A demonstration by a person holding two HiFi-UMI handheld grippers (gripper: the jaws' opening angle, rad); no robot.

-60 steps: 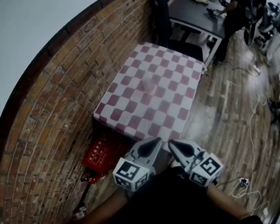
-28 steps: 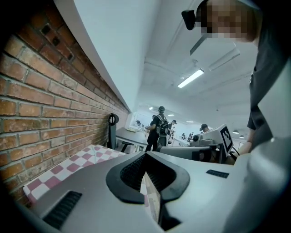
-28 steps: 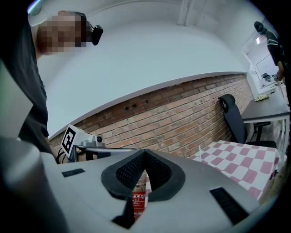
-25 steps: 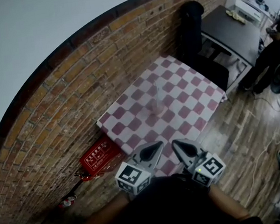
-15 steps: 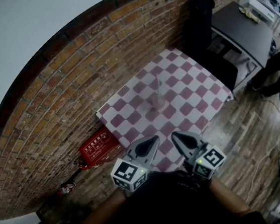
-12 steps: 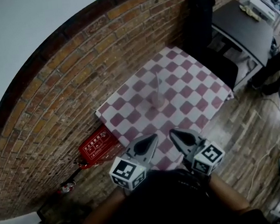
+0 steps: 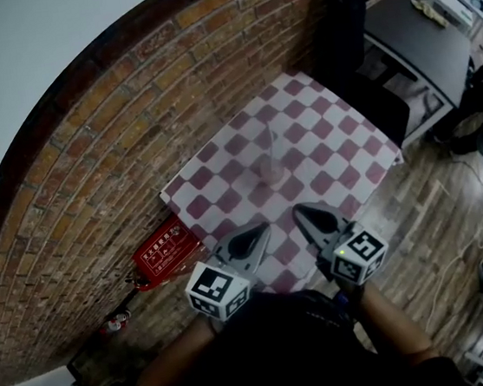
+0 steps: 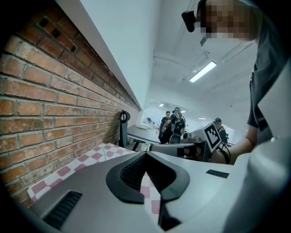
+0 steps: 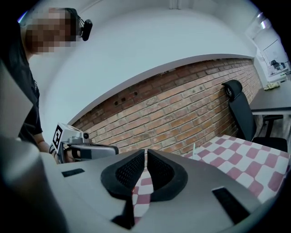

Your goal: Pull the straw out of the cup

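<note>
Fingers [image 8: 128, 175] of the left gripper [image 8: 145, 154] meet at their tips, dark ribbed pads together with nothing caught between them. In the right gripper view the fingers [image 9: 129, 172] of the right gripper [image 9: 146, 153] stand closed too, with only a hairline slit between the pads and only the checked cloth showing through the gap behind them. Both grippers are empty.

From the head view, the left gripper [image 7: 259, 229] and right gripper [image 7: 303, 213] sit side by side over the near edge of the table [image 7: 331, 137], tips pointing toward the far side. Each carries its marker cube at the near end, just ahead of the person's dark sleeves.

A cup [image 7: 269, 172] stands about the middle of the table, well beyond both sets of tips and roughly in line with the gap between the grippers. It is clear and colourless, so the maroon-and-white squares show through it and its outline is faint. The straw [image 7: 271, 145] rises from it as a thin pale line, close to upright. In the right gripper view the top of the straw [image 9: 194, 149] shows as a slim whitish stick against the bricks, to the right of the jaws; the cup below it is hidden behind the gripper's grey body.

Beyond the table runs a brick wall [image 7: 129, 132]. A red box [image 7: 163, 254] lies on the floor at the table's left, and a black office chair [image 7: 341, 18] stands at its far right corner beside a dark desk [image 7: 414, 31].
</note>
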